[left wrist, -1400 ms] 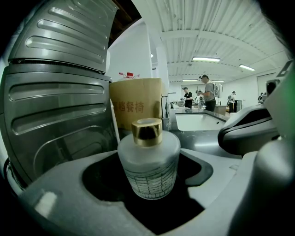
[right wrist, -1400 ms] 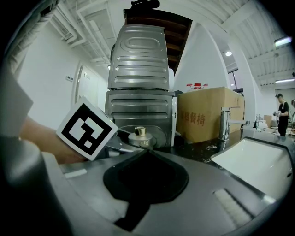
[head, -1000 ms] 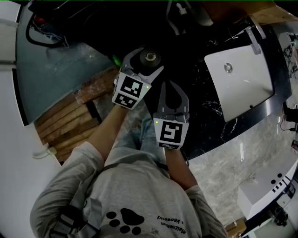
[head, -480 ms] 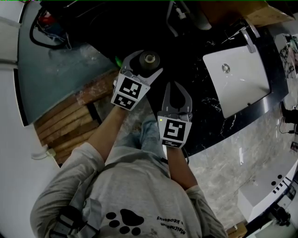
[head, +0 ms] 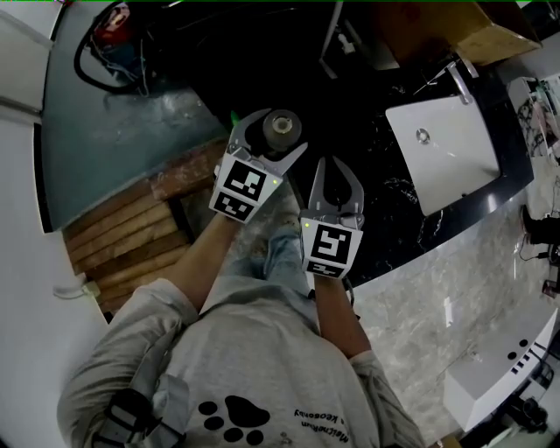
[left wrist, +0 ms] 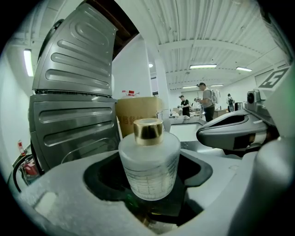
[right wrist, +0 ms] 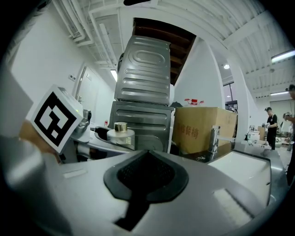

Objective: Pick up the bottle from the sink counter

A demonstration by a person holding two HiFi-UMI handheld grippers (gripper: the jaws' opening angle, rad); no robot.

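Clasping bottle point(left wrist: 150, 163) in left gripper point(head: 274, 133), black marble counter point(head: 385, 219), white sink point(head: 451, 153)

Head view, ref. 1.0 s ago:
- Left gripper point(head: 273, 133) w/ bottle point(head: 282, 123): now slightly lower in frame, drawn back toward the person.
- Right gripper point(head: 338, 175): shifted slightly right. Offset between the 2 grippers along the arms is reduced.
- Bkgd has swung w/ the camera: sink point(head: 455, 162) reads slightly smaller, red object point(head: 114, 19) has moved right along the top edge, and more grey floor point(head: 114, 131) shows upper left.
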